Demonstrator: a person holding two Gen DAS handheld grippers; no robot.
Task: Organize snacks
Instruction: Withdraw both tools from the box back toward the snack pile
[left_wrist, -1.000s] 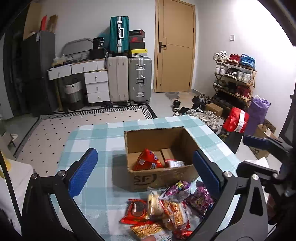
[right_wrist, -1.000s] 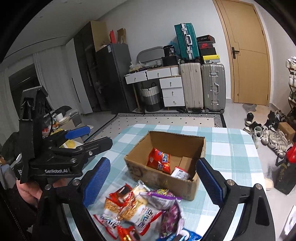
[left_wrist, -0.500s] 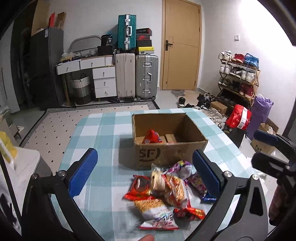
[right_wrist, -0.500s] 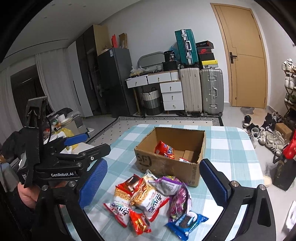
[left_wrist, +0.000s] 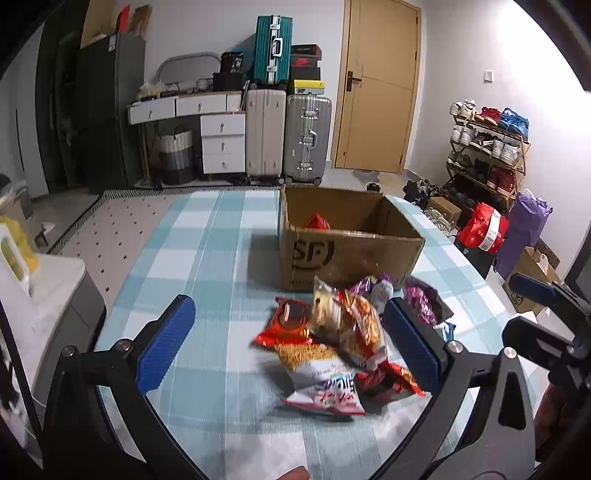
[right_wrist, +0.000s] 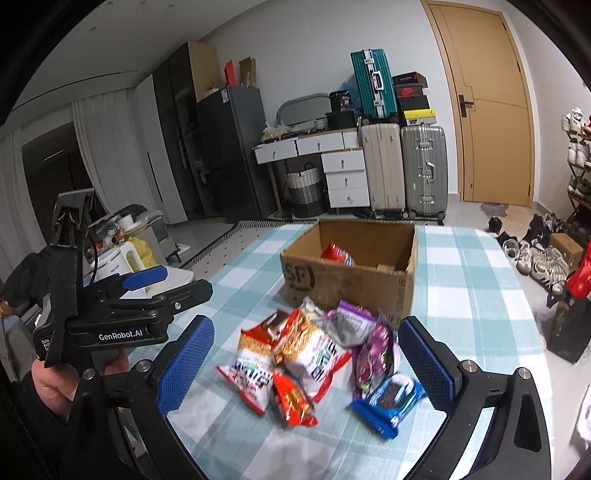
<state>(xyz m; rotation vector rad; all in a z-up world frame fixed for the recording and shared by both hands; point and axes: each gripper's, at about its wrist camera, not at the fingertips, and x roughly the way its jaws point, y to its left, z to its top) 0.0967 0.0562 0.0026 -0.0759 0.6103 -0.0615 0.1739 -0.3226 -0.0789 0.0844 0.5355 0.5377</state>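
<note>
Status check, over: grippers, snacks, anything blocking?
Left gripper open, right gripper open, both empty. Snacks piled before box. Nothing blocking.

Snack pile (left_wrist: 340, 339) on table (left_wrist: 207, 236), before box (left_wrist: 347, 240); packet (right_wrist: 337, 254) inside, perhaps more.

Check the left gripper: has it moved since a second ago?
Yes. In its own view the cardboard box has risen toward the frame's top and the snack pile now lies between the open left gripper fingers: it pulled back and dropped lower.
</note>
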